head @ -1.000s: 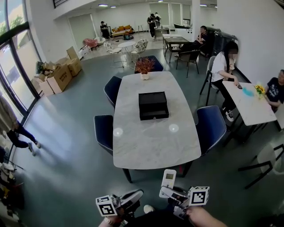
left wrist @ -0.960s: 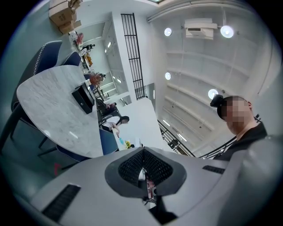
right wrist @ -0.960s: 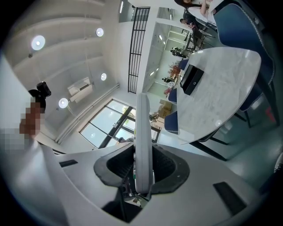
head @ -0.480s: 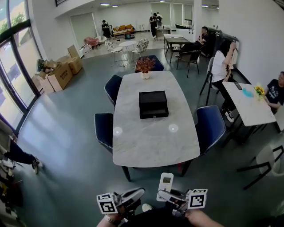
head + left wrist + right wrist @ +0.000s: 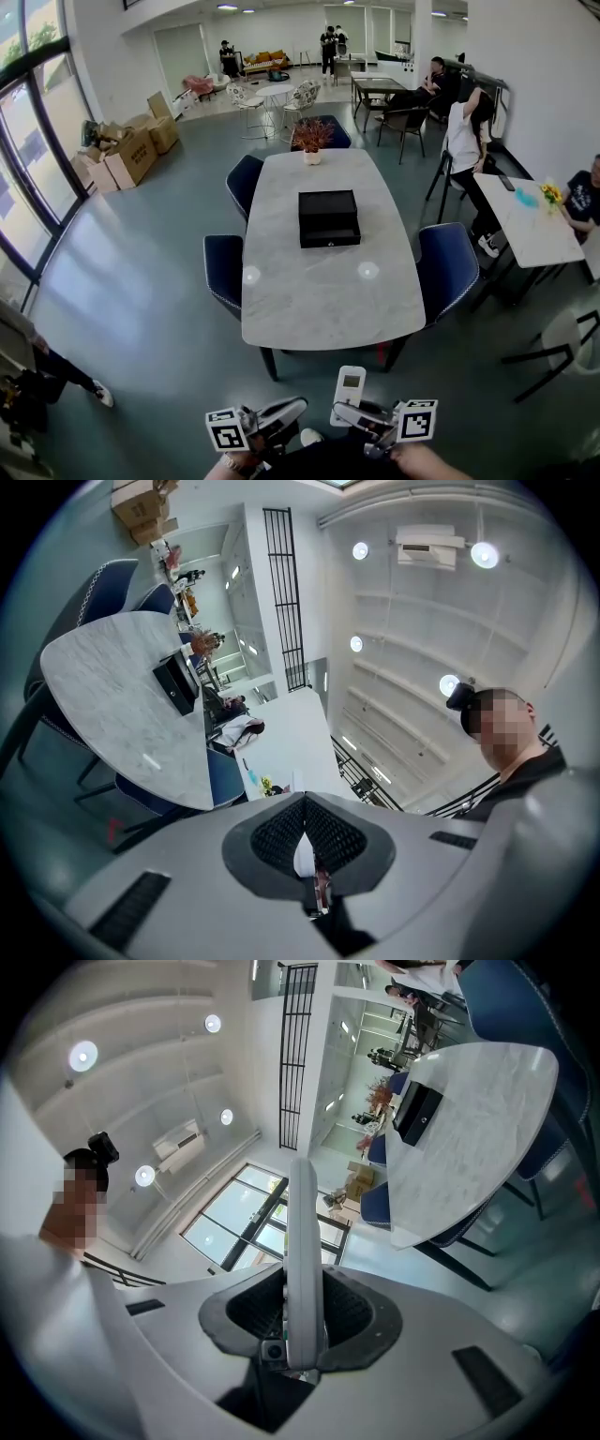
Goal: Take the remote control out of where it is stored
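Note:
A white remote control stands upright at the bottom of the head view, with my right gripper shut on its lower end. In the right gripper view the remote shows edge-on, clamped between the two dark pads of that gripper. My left gripper hovers beside it to the left with its jaws closed and nothing in them; its pads meet. A closed black storage box lies on the marble table well ahead of both grippers.
Blue chairs flank the table and a potted plant stands at its far end. People sit at a white side table on the right. Cardboard boxes are stacked at the left by the windows.
The right gripper with the remote has sunk slightly lower in the head view. A person at the left edge has walked toward the bottom left. The left gripper has stayed put.

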